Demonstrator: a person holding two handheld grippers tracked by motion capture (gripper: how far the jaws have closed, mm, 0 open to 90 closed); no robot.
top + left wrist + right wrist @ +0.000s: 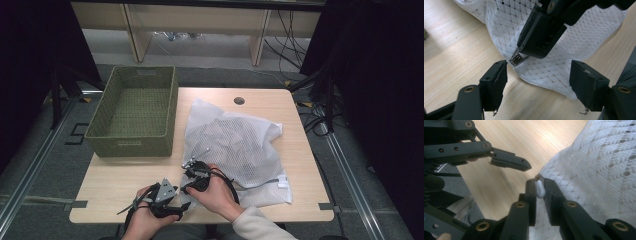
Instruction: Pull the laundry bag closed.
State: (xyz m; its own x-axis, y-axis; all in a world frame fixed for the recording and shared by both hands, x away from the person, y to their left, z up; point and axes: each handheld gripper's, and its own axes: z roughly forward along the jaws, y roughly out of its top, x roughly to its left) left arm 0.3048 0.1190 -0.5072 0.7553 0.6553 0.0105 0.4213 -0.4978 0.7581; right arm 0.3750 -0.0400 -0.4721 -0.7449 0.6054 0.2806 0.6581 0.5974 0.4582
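Observation:
A white mesh laundry bag (240,145) lies flat on the right half of the wooden table (112,175). At its near left corner my right gripper (187,186) is shut on the bag's small white zipper pull (539,190), its pads pinching the pull from both sides. In the left gripper view the same black jaws come down from above onto the metal zipper end (516,59). My left gripper (539,77) stands open just in front of that corner, its jaws on either side of the bag's edge (544,77) and apart from it. One of its fingers (509,161) points toward the pull.
A green woven basket (135,141), empty inside, stands at the table's left back, overhanging the edge. A round cable hole (239,100) sits near the far edge. Bare wood lies left of the hands. Black curtains flank the table.

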